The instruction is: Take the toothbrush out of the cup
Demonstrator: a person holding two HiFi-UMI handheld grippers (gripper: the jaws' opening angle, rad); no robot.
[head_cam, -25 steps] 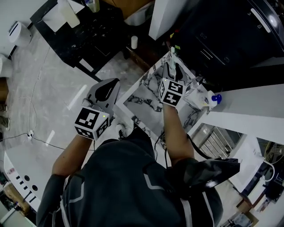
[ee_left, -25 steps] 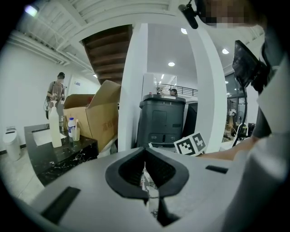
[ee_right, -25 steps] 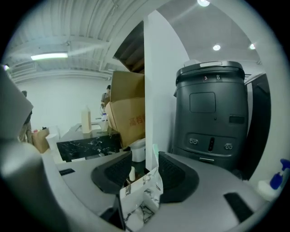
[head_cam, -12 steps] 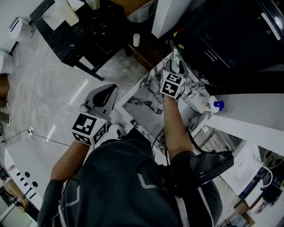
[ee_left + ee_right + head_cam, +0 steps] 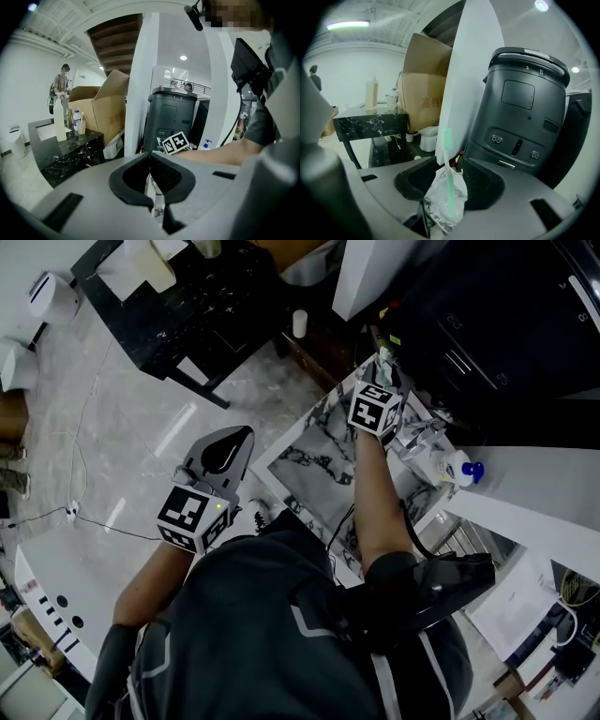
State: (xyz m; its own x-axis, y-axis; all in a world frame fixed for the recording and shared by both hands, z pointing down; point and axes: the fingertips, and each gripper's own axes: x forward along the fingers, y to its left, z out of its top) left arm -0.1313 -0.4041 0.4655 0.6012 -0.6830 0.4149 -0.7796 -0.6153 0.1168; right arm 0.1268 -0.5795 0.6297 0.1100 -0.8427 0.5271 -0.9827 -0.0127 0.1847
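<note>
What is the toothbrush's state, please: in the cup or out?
In: the toothbrush stands upright, its lower end inside the clear cup, between the right gripper's open jaws.

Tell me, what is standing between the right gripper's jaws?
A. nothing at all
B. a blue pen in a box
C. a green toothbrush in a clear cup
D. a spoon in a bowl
C: the right gripper view shows a pale green toothbrush standing upright in a clear cup, between jaws that are held apart.
</note>
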